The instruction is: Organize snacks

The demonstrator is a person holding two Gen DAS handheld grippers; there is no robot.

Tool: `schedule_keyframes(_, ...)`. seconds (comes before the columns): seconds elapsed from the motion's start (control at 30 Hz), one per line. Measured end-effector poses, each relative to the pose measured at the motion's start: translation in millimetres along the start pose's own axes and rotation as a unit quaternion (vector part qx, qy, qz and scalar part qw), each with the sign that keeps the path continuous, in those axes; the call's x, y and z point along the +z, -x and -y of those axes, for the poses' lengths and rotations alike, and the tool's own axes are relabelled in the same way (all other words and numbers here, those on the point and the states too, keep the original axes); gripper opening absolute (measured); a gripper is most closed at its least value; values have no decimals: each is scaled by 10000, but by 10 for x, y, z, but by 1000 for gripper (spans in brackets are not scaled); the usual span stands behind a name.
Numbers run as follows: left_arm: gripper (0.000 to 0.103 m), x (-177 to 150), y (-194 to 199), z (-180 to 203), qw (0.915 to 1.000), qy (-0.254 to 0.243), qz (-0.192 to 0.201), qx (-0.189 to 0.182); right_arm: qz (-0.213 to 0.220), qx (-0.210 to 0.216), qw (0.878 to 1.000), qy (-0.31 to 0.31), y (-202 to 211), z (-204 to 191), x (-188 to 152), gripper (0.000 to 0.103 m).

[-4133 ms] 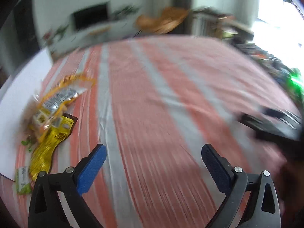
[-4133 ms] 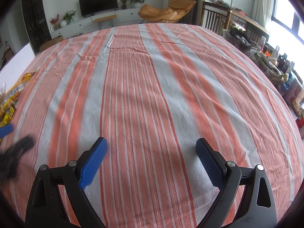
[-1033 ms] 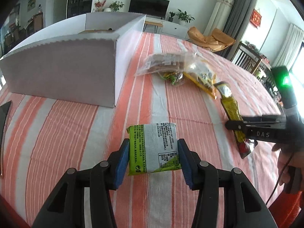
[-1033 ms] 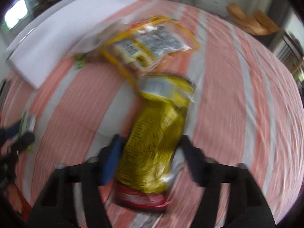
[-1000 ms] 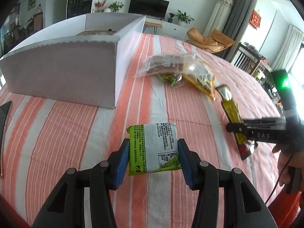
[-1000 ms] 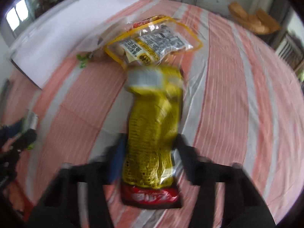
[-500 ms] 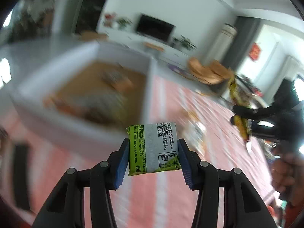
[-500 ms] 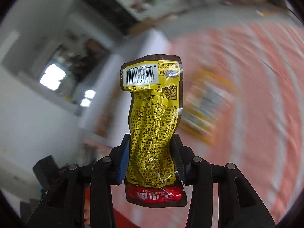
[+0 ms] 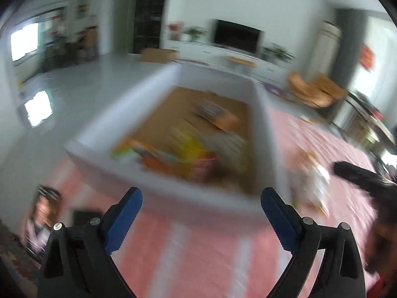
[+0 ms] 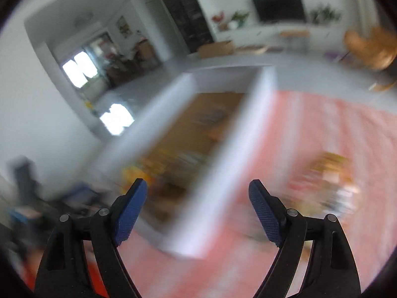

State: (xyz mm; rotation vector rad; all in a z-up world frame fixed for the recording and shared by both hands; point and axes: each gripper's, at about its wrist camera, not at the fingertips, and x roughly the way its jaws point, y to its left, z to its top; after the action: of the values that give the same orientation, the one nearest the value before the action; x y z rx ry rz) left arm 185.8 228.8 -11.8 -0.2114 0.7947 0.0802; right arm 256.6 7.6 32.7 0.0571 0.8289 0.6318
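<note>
Both hand-held grippers (image 9: 201, 213) (image 10: 198, 207) (empty) above snack box (image 9: 163, 193)

The left gripper (image 9: 200, 209) hangs above the near wall of a white box (image 9: 171, 193), its blue pads wide apart; the jaws have just been opening and nothing sits between them. Inside the box, on its brown floor, lie blurred snack packets (image 9: 188, 154). More packets (image 9: 314, 181) lie on the striped worktop (image 9: 198, 255) just right of the box. The right gripper (image 9: 357, 176) enters from the right edge.
</note>
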Motion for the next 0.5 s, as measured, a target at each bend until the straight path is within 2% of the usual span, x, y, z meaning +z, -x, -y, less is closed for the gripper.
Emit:
schedule_keyframes(0.1, 98, -524, 3, 585, 9950, -561, -418, -714, -96, -1039, 9944, 167, 219, 708, -673, 86)
schedule_keyframes(0.13, 98, -733, -68, 850, 9900, -821, -661, -938, -186, -1349, 9906, 129, 317, 947, -884, 86)
schedule_keyframes(0.2, 98, -996, -218, 1222, 9811, -1204, -992, -1147, -390, -1980, 9794, -10, 525, 1437, -1253, 86)
schedule_keyframes(0.27, 98, -1238, -435, 1595, 9730, -1632, -1229, -1077, -549, -2412, 9686, -267, 739, 1810, -1529, 86)
schedule_keyframes(0.33, 98, -1359, -608, 1841, 9683, -1901, -1319, -941, -559, -2624, 9619, -518, 922, 2020, -1705, 86)
schedule_keyframes(0.43, 98, -1320, -830, 1978, 9710, -1985, -1208, -560, -590, -2757, 9562, -781, 1117, 2200, -1940, 87)
schedule_keyframes(0.5, 98, -1200, -935, 2010, 9761, -1865, -1074, -292, -394, -2637, 9595, -912, 1163, 2219, -1990, 87)
